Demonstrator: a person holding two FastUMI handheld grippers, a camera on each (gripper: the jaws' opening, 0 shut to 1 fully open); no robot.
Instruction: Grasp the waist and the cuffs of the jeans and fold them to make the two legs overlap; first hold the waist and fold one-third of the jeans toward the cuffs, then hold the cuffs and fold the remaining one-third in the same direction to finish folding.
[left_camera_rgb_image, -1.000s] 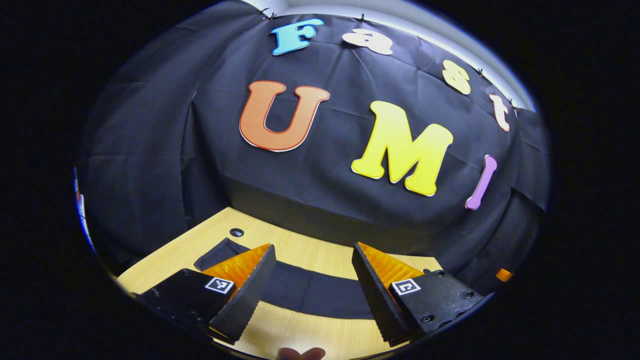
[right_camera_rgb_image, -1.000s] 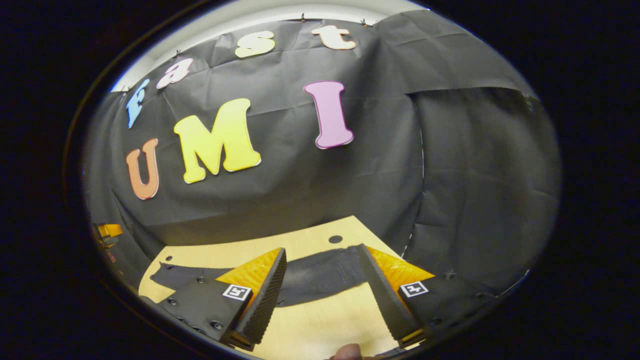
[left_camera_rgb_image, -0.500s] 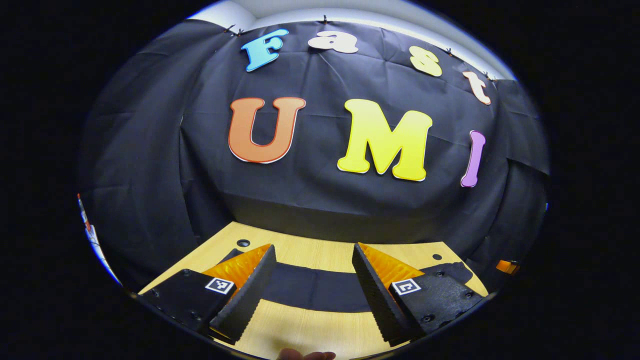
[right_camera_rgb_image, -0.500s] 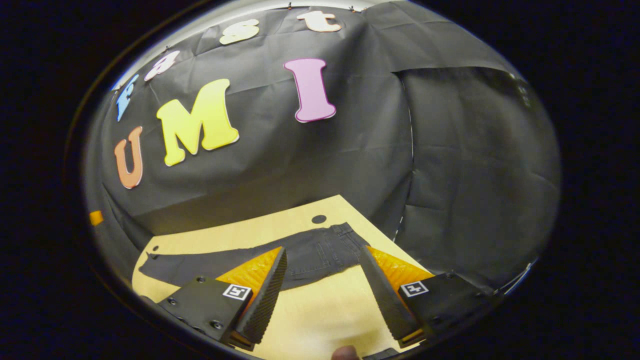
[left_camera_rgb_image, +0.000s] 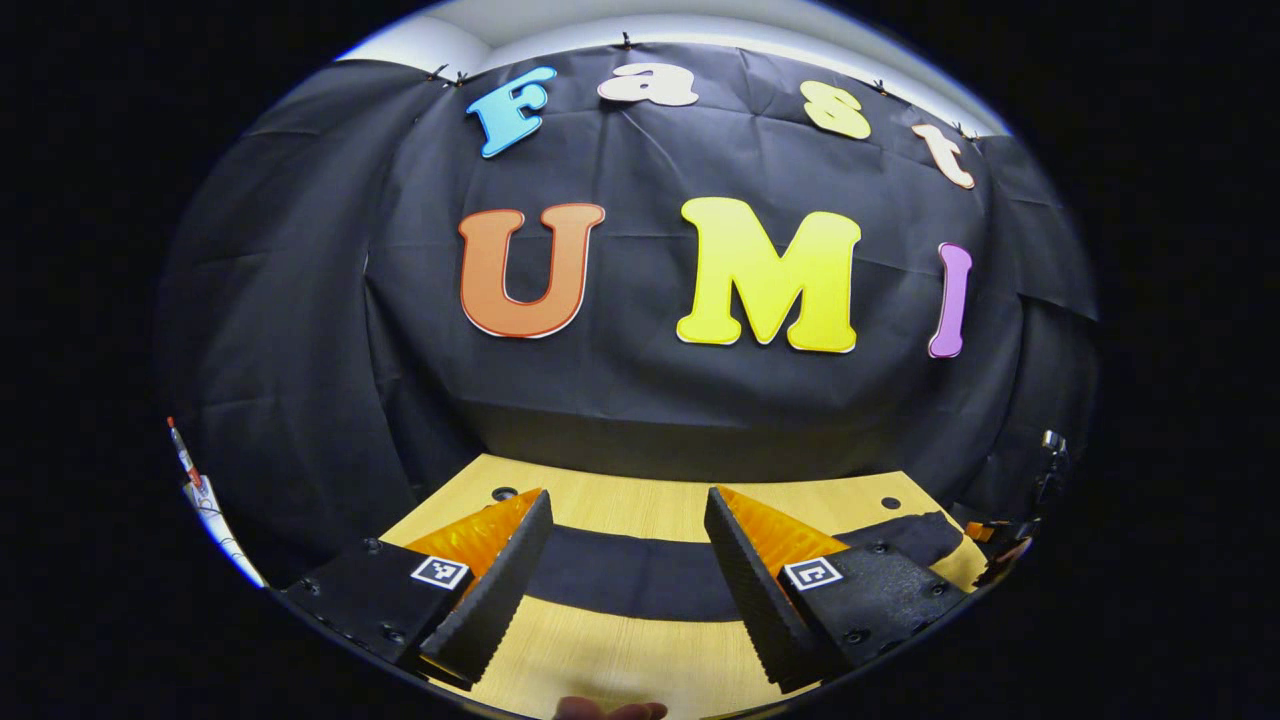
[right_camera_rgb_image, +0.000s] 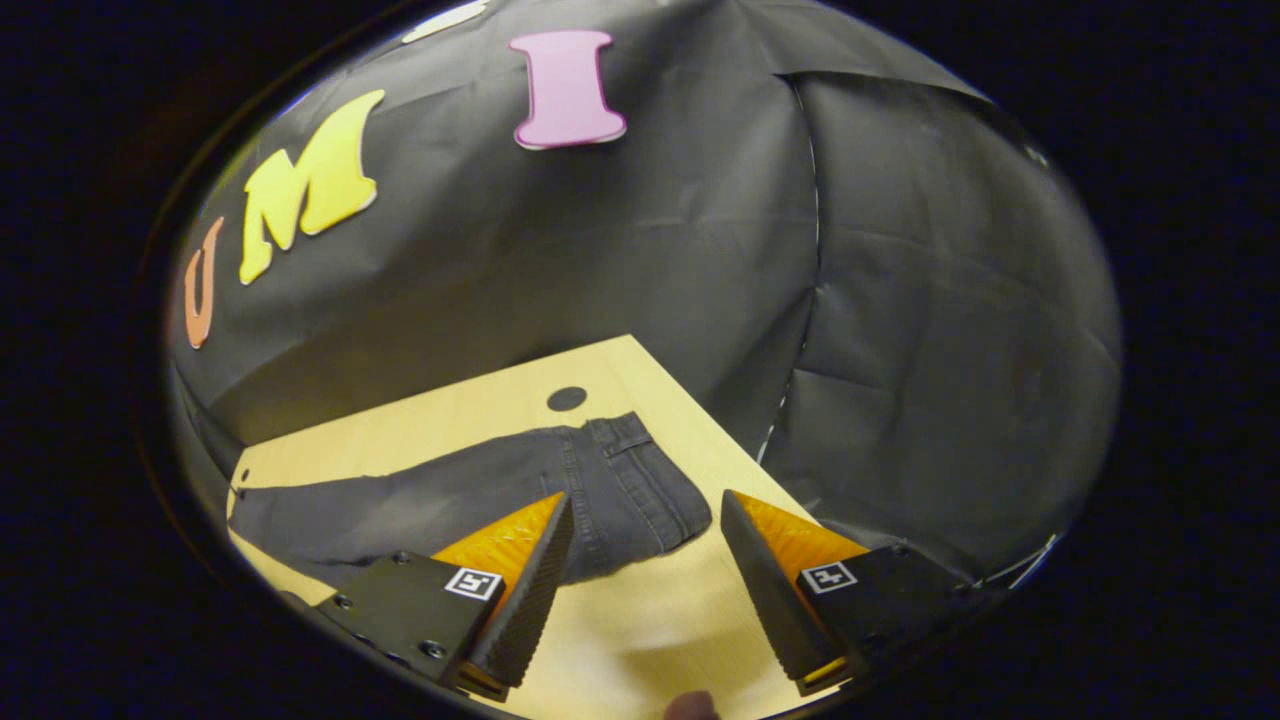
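Note:
Dark jeans (right_camera_rgb_image: 480, 495) lie flat across the light wooden table (right_camera_rgb_image: 470, 410), waist to the right near the table's right edge, legs running left. In the right gripper view the waistband (right_camera_rgb_image: 640, 470) sits just beyond my right gripper (right_camera_rgb_image: 645, 575), which is open and above the table. The left gripper view has the jeans (left_camera_rgb_image: 630, 575) as a dark band across the table, seen between the fingers of my left gripper (left_camera_rgb_image: 625, 580), which is open and holds nothing. The cuff end is hidden behind the left gripper's body.
The table has small round holes (right_camera_rgb_image: 567, 398) (left_camera_rgb_image: 503, 494) near its far corners. Black cloth walls close in behind and to both sides. A fingertip (left_camera_rgb_image: 610, 710) shows at the bottom edge. Bare wood (left_camera_rgb_image: 620, 655) lies in front of the jeans.
The right gripper view has tilted down and swung toward the waist, so the jeans now show in full. The left gripper view has turned slightly and levelled. Both grippers stay open.

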